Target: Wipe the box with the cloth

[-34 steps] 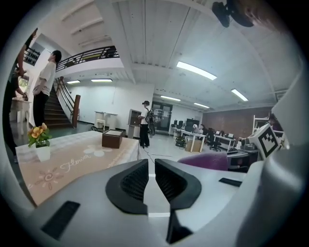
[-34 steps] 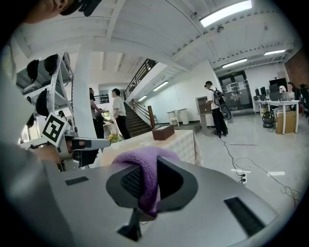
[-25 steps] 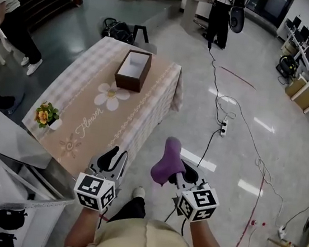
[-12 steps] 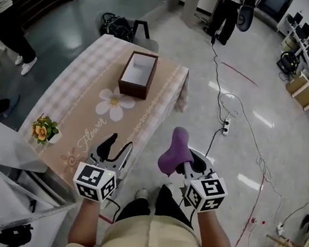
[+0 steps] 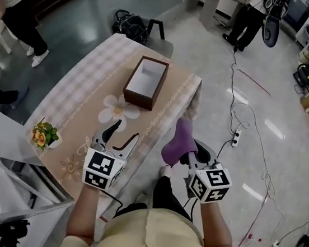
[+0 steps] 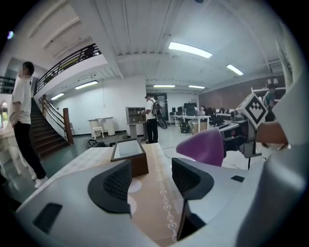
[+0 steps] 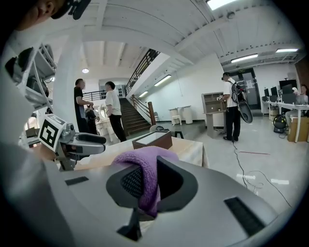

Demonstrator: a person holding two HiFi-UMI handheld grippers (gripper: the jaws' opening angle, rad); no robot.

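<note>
The brown box (image 5: 145, 83) with a white inside stands open-topped at the far end of the table (image 5: 78, 99); it also shows ahead in the left gripper view (image 6: 129, 155) and the right gripper view (image 7: 153, 140). My right gripper (image 5: 187, 152) is shut on the purple cloth (image 5: 179, 142), which bulges up between its jaws (image 7: 145, 169), just off the table's near right edge. My left gripper (image 5: 120, 134) hovers over the near part of the tablecloth; its jaws have just been opening and hold nothing (image 6: 150, 176). Both grippers are well short of the box.
A small pot of flowers (image 5: 44, 134) sits at the table's near left edge. A cable and power strip (image 5: 235, 139) lie on the floor to the right. A black bag (image 5: 131, 24) lies beyond the table. People stand at the far left (image 5: 12, 0) and far right (image 5: 248, 19).
Both grippers have moved forward toward the table and box. The left gripper's jaws have spread wide. The cloth stays held in the right gripper.
</note>
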